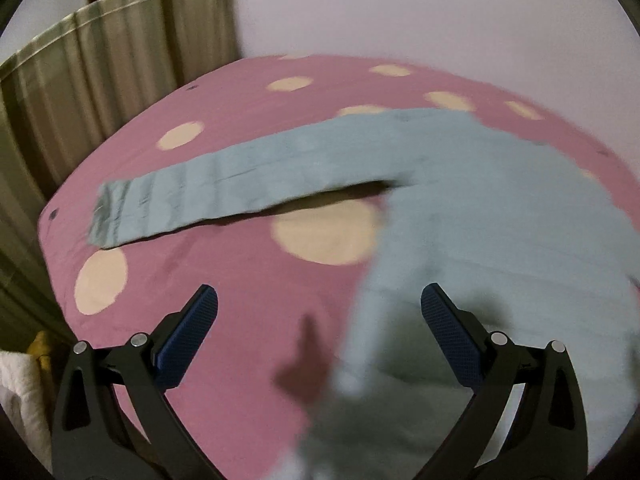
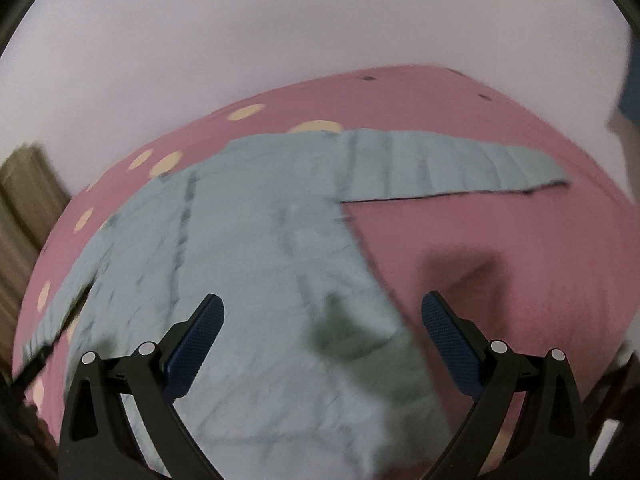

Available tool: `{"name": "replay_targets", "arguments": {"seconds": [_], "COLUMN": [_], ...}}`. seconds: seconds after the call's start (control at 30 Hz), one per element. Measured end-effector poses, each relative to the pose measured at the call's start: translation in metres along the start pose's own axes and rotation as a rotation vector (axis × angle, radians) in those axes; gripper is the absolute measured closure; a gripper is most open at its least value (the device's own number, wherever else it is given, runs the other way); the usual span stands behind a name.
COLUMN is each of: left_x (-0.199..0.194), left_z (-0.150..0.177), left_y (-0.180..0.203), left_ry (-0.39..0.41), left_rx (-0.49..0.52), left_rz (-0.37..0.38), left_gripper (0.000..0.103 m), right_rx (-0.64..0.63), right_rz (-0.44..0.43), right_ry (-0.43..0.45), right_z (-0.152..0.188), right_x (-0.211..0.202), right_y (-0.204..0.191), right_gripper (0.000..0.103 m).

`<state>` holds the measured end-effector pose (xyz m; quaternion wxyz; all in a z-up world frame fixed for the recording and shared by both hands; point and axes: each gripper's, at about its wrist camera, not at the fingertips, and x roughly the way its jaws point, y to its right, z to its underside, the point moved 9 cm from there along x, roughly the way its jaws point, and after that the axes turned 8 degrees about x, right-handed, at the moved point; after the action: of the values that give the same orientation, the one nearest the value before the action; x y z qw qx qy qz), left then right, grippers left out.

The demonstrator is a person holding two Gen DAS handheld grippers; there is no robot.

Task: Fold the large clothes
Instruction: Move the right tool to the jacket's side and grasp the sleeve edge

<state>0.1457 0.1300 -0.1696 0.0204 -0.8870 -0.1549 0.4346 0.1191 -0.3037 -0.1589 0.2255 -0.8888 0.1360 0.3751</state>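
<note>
Shirt is laid flat on the bed, both sleeves spread out to the sides; L sleeve is seen well apart from the body. L gripper and R gripper are held wide, nothing gripped, over the hem end. Step judged: pre-fold, approx. start. Next, a sleeve or side edge is to be pinched and carried across the body w/o bunching.

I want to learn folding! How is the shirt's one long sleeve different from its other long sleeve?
The left sleeve lies across cream dots on the pink bedsheet; the right sleeve lies on plain pink. The left sleeve reaches toward the curtain side; the right sleeve points the opposite way. Both are pale blue, spread out flat, unfolded, and untouched by either open hand-held gripper.
</note>
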Motion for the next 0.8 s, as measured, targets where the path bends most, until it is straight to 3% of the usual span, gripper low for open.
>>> {"name": "replay_targets", "arguments": {"seconds": [0.13,0.17,0.2,0.27,0.47,0.8], "left_x": [0.056,0.065,0.075,0.088,0.104,0.112], "left_z": [0.004,0.005,0.008,0.012,0.016,0.016], "left_y": [-0.044,-0.054,-0.067,-0.083,-0.11,-0.11], "left_ry": [-0.072,-0.087,-0.103,-0.127,-0.126,-0.131], "left_rx": [-0.048,-0.066,-0.096,-0.14,-0.232,-0.24], "left_rz": [-0.09,-0.105,-0.119,-0.14,-0.111,-0.102], "left_gripper": [0.002,0.002,0.002,0.002,0.002,0.002], "right_rx": [0.115,0.151,0.182,0.249,0.469,0.725], "right_rz": [0.07,0.091,0.11,0.153,0.177,0.085], "right_ry": [0.024,0.034,0.038,0.022,0.041,0.077], "right_z": [-0.026,-0.032,-0.038,-0.047,-0.074,-0.098], "right_x": [0.027,0.032,0.038,0.049,0.067,0.102], "right_y": [0.048,0.064,0.079,0.108,0.185,0.244], "right_gripper": [0.006,0.012,0.029,0.04,0.04,0.04]}}
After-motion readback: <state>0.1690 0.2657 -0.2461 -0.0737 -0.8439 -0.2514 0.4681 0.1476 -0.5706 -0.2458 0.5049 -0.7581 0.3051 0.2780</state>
